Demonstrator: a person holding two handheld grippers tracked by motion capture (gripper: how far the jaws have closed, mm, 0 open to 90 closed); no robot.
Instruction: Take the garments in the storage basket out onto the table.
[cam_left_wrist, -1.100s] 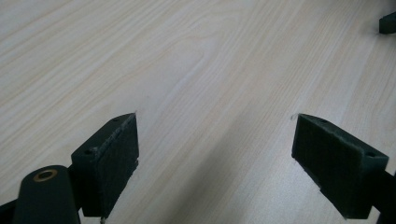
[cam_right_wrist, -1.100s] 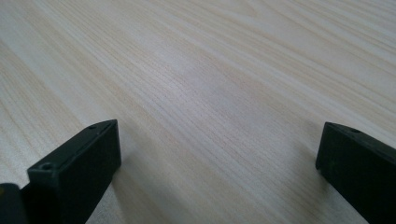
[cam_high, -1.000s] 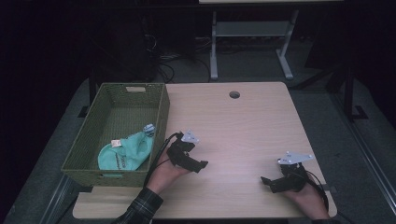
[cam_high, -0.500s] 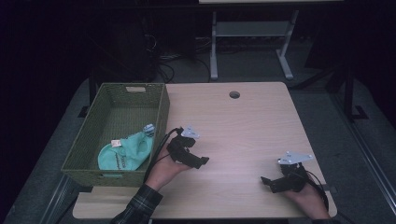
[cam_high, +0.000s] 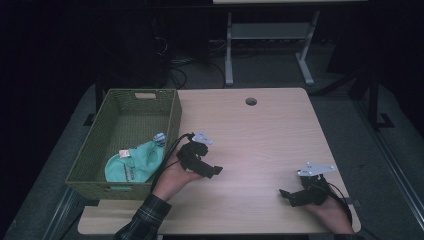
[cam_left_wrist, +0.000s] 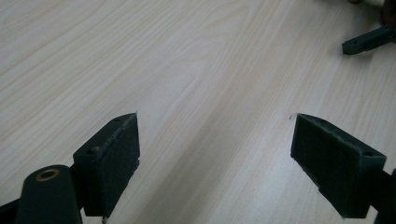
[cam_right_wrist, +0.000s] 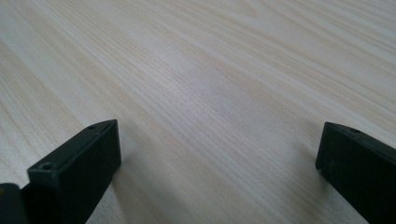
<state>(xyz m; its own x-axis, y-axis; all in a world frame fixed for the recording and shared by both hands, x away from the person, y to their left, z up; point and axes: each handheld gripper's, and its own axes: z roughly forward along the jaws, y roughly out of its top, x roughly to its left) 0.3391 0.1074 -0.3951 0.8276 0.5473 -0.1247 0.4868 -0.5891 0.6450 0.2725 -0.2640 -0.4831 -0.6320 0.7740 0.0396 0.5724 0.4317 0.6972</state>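
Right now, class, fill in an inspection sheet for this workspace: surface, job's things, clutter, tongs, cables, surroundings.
Surface: light wooden table, bare, with a round hole near the far edge.
Job's things: green woven basket at the table's left, holding a teal pouch.
Clutter: nothing seen.
Tongs: left tongs open, beside the basket; right tongs open, near the right corner; both empty.
Cables: black cable trailing from the left tongs.
Surroundings: dark room, grey stand behind.
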